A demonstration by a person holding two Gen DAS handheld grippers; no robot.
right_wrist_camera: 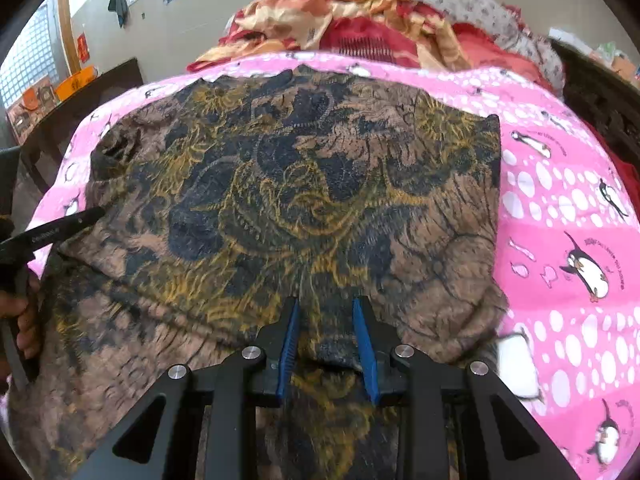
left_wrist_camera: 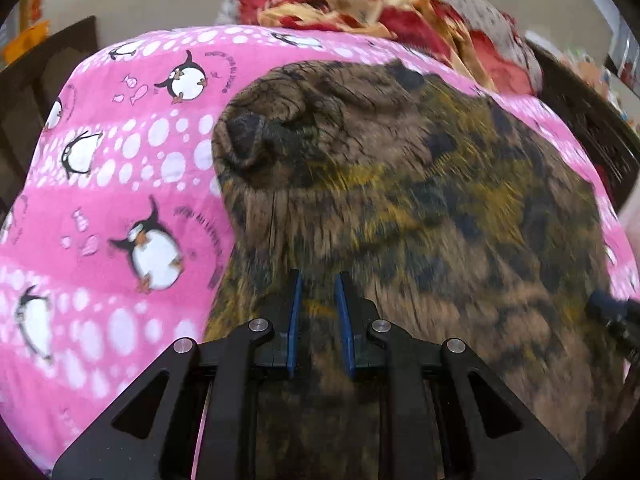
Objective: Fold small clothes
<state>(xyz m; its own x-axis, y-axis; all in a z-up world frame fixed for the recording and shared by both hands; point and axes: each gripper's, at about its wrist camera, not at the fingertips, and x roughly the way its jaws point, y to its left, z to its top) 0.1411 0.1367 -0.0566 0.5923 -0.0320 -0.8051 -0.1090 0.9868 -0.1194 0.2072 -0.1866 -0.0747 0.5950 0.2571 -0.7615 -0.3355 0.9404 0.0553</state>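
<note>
A brown garment with a black and yellow pattern [left_wrist_camera: 420, 200] lies spread on a pink penguin-print blanket [left_wrist_camera: 120, 184]. It also shows in the right wrist view [right_wrist_camera: 304, 184], with its near edge folded over. My left gripper [left_wrist_camera: 318, 280] is open, its fingers low over the garment's near left part. My right gripper [right_wrist_camera: 326, 304] is open over the garment's near edge, with cloth showing between the blue pads [right_wrist_camera: 362, 340]. The left gripper also shows in the right wrist view [right_wrist_camera: 60, 228], at the garment's left edge.
A crumpled red and gold fabric pile [right_wrist_camera: 360, 24] lies behind the blanket. The pink blanket [right_wrist_camera: 568, 208] extends to the right. Dark wooden furniture [right_wrist_camera: 80, 96] stands at back left. A dark bed frame [left_wrist_camera: 584, 112] runs along the right.
</note>
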